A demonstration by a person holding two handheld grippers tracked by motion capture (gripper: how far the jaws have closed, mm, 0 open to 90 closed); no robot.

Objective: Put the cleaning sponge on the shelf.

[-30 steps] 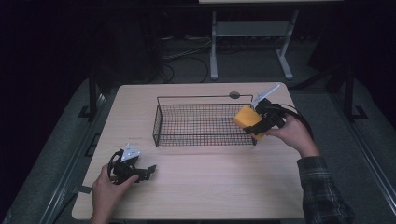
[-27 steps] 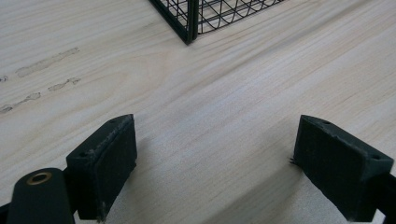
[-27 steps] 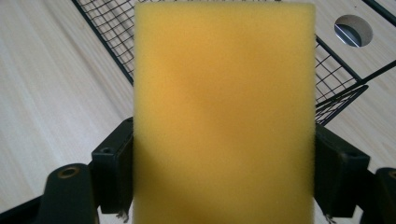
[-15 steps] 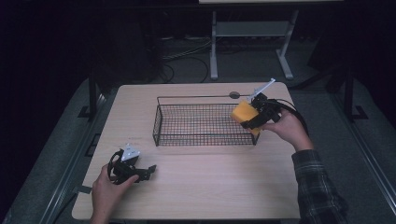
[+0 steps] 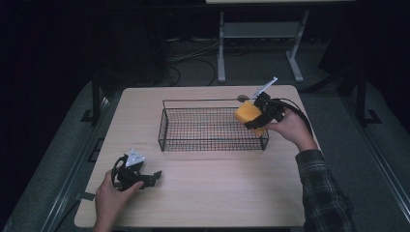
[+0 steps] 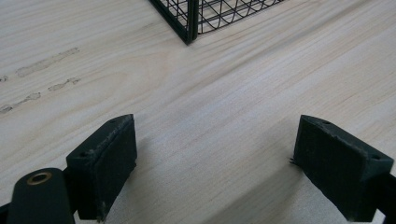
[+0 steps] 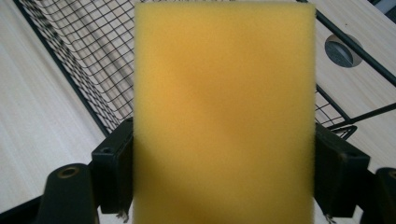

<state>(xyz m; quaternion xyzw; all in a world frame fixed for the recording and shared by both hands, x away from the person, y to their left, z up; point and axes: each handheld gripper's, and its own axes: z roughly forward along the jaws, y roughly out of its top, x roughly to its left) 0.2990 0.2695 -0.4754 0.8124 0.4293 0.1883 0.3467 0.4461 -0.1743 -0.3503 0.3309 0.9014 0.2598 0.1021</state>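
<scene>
A yellow sponge (image 5: 247,113) hangs over the right end of the black wire basket (image 5: 167,125), held by my right gripper (image 5: 255,121), which is shut on it. In the right gripper view the sponge (image 7: 224,112) stands upright between the two black pads (image 7: 114,172), with the basket's mesh (image 7: 79,51) behind it. My left gripper (image 5: 153,177) rests low on the table at the near left, open with nothing between its fingers. In the left gripper view its gripper (image 6: 215,168) stands wide over bare wood, and a basket corner (image 6: 189,21) shows at the top.
The light wooden table (image 5: 212,193) ends close behind the basket. A round grey cable hole (image 5: 242,98) lies just past the basket's far right corner. Cables and a white stand (image 5: 222,53) sit on the dark floor beyond.
My right gripper has carried the sponge a little to the left and farther back, from beside the basket's right end to above it. The left gripper has stayed put.
</scene>
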